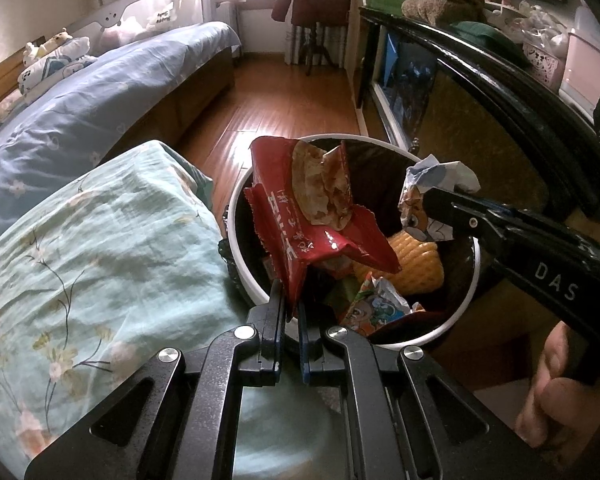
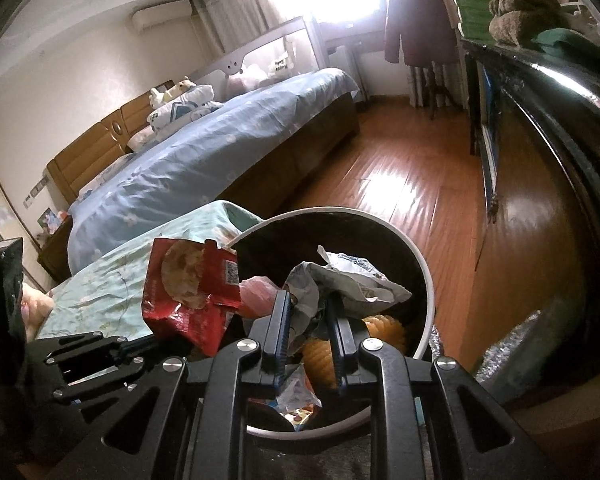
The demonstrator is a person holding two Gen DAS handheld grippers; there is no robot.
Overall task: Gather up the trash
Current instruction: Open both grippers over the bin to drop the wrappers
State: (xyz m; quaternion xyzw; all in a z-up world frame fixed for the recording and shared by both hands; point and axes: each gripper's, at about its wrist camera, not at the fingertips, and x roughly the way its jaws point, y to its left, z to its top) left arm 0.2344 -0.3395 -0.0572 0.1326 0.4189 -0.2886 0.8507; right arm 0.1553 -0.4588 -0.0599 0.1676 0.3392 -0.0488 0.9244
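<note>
Both grippers hung over the white-rimmed trash bin [image 1: 474, 280], each clamped on litter for dropping. The left gripper [image 1: 291, 308] pinched a red snack wrapper [image 1: 332, 236] by its corner; the right gripper [image 2: 310, 322] gripped a crumpled pale wrapper [image 2: 348, 280] at the bin's two o'clock. A green quilt [image 1: 100, 240] crowded the nine o'clock rim; bare floor [image 2: 412, 184] lay open at twelve.

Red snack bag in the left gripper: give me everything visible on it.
The red snack bag is glossy crinkled plastic with white characters, a zigzag-cut edge and a QR-code panel. It is torn open, and a round brownish flatbread sticks out. The left gripper pinches its lower corner between closed jaws, holding it upright over the white-rimmed trash bin. Whether it touches the bin's contents is unclear.
</note>
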